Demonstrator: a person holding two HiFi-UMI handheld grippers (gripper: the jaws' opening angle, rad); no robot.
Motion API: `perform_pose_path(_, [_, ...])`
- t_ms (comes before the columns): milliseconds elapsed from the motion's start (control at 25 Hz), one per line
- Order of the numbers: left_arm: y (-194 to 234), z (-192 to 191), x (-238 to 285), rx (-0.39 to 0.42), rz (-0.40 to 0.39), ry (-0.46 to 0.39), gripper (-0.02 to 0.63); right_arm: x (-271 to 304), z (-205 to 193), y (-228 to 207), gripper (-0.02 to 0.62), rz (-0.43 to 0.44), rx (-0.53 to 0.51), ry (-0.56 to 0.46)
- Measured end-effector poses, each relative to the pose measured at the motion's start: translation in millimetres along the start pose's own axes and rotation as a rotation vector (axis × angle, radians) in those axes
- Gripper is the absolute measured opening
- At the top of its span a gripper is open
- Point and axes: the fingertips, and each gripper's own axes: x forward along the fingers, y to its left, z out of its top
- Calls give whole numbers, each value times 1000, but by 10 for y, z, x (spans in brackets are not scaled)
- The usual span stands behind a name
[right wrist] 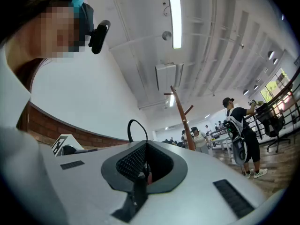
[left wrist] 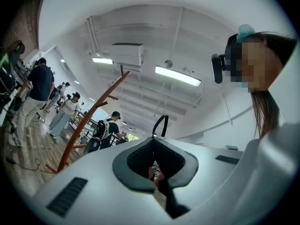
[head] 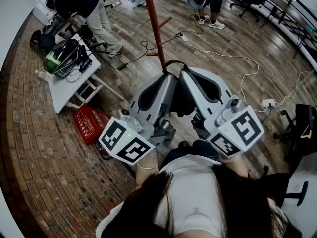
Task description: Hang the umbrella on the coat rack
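We found the left gripper [left wrist: 153, 146] and right gripper [right wrist: 144, 148] both with fingers [left wrist: 138, 161] closed on the umbrella [head: 181, 103], strap loop [head: 173, 62] poking up, short of the coat rack [head: 154, 24]. We judged the small loop could miss a peg [head: 166, 21] and slip off.

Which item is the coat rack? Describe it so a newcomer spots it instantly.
Look at the wooden plank floor at the head view's top. The coat rack is the slim pole rising there, right of the white table. Unlike everything nearby, it is reddish-brown with short angled pegs.
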Motion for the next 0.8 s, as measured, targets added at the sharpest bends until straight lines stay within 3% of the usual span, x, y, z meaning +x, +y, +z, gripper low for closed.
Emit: perform_pose_path(800, [352,93,239,-1,6,-22,12,345,-11,-276,34,0,9,-29])
